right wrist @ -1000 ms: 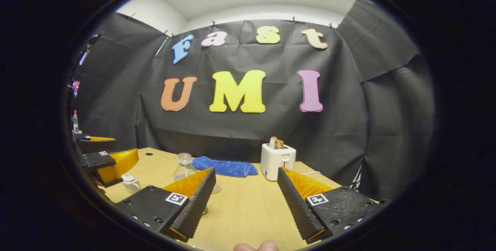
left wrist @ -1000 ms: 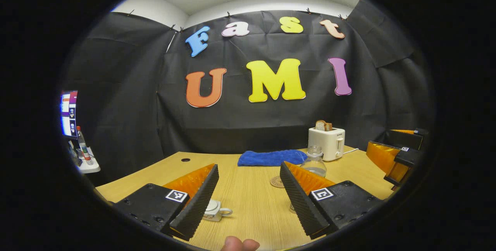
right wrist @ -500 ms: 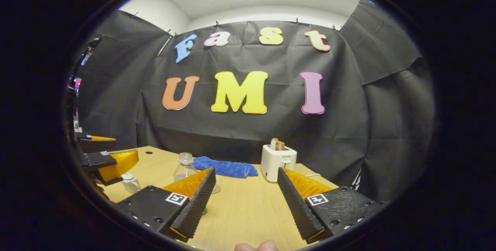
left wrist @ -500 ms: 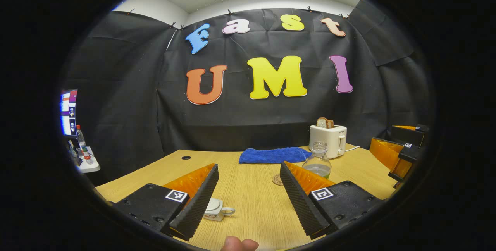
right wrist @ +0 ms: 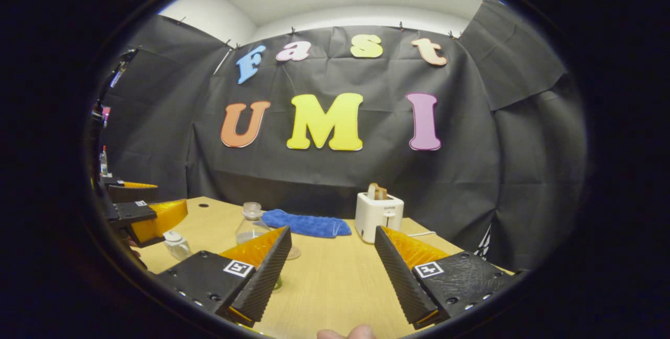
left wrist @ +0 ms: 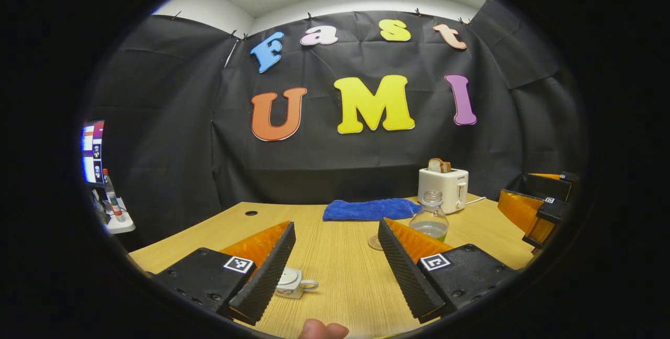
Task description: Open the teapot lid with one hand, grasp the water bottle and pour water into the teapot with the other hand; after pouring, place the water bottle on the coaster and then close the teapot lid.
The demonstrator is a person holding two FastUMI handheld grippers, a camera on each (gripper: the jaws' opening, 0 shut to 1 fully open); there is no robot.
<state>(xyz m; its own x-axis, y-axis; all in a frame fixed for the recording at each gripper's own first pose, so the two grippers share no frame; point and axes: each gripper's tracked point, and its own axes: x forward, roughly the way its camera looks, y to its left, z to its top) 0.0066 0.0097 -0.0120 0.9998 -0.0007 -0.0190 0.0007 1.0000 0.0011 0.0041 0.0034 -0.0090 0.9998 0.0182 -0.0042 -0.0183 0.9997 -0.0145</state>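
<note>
Ahead of the left claw (left wrist: 335, 266), released over the tabletop (left wrist: 340, 271): lidded teapot (left wrist: 291, 282) near its left finger, best pinched squarely by the lid; water bottle (right wrist: 251, 226) before the released right claw (right wrist: 332, 271).

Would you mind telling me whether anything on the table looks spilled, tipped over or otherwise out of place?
Nothing stands out. The water bottle stands upright without a cap, the teapot sits upright with its lid on, and the blue towel and toaster rest tidily at the back.
</note>
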